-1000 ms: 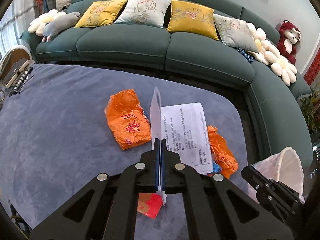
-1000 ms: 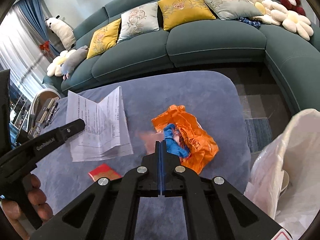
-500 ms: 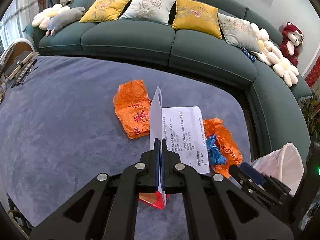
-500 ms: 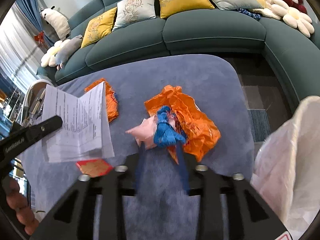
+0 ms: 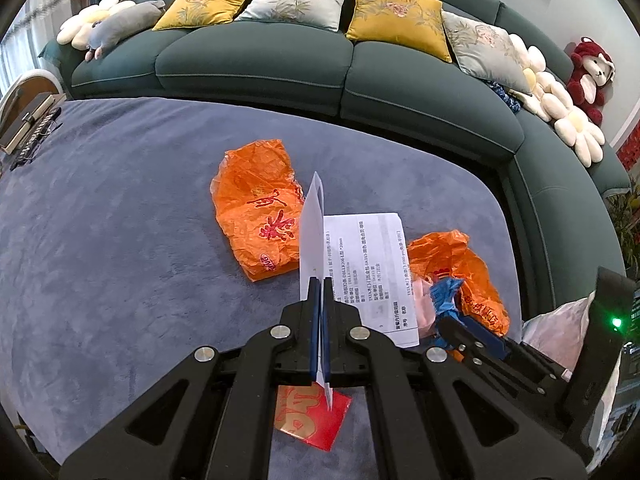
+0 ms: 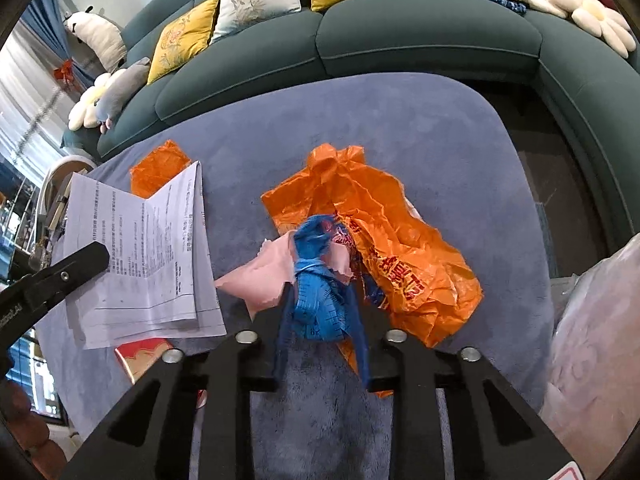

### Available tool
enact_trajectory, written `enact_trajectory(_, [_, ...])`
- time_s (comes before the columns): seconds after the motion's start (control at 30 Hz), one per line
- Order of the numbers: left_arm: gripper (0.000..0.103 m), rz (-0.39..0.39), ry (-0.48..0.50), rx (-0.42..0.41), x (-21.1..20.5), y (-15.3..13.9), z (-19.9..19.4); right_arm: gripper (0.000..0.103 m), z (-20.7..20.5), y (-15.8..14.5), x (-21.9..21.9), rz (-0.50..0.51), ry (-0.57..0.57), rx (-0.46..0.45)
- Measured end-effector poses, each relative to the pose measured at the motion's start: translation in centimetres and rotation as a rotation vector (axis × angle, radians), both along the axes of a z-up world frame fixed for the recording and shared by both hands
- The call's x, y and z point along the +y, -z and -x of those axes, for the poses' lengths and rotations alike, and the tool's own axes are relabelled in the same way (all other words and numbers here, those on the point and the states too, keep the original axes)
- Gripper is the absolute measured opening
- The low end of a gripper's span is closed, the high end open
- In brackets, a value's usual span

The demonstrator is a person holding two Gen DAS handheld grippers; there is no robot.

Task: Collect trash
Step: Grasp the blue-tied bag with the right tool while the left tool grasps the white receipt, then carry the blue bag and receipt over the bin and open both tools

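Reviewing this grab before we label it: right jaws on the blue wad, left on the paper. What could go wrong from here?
1. The right gripper jaws are closing around the blue wad, which is tangled with the pink scrap and orange bag; those may drag along or drop.
2. The left gripper pinches only the printed sheet at its fold; it could slip out.
3. The red envelope beneath could be missed.

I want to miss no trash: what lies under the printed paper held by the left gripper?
Under the printed paper a red envelope lies on the blue cloth, partly covered by the paper. What else the sheet hides cannot be seen.
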State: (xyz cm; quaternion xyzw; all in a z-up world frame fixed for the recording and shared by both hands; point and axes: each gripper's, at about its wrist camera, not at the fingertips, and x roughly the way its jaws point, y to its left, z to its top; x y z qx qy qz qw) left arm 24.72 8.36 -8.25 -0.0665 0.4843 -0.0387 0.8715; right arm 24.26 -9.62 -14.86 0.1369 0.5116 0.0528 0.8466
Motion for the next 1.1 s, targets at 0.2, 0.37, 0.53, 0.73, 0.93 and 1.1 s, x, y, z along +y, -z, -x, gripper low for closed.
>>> enact_trajectory(0.2, [0.001, 0.005, 0.008, -0.012, -0.5, -1.0, 0.6, 0.013, 1.4, -3.0, -0.3, -0.012, -0.004, -0.062])
enact_trajectory(0.37, [0.001, 0.011, 0.028, -0.034, -1.9, -2.8, 1.9, 0.013, 3.2, -6.2, -1.4, -0.013, 0.013, -0.127])
enact_trajectory(0.53, [0.001, 0.016, 0.071, -0.060, -4.6, -5.0, 3.2, 0.013, 5.4, -9.7, -3.8, 0.000, 0.056, -0.187])
enact_trajectory(0.73, [0.001, 0.028, 0.155, -0.090, -9.7, -7.1, 5.3, 0.013, 8.1, -11.8, -8.0, 0.008, 0.130, -0.213])
enact_trajectory(0.93, [0.001, 0.044, 0.250, -0.100, -15.6, -8.2, 7.6, 0.013, 11.7, -12.5, -13.2, 0.022, 0.220, -0.217])
enact_trajectory(1.1, [0.001, 0.050, 0.326, -0.088, -20.3, -7.9, 9.4, 0.013, 14.6, -12.1, -17.2, 0.026, 0.295, -0.205])
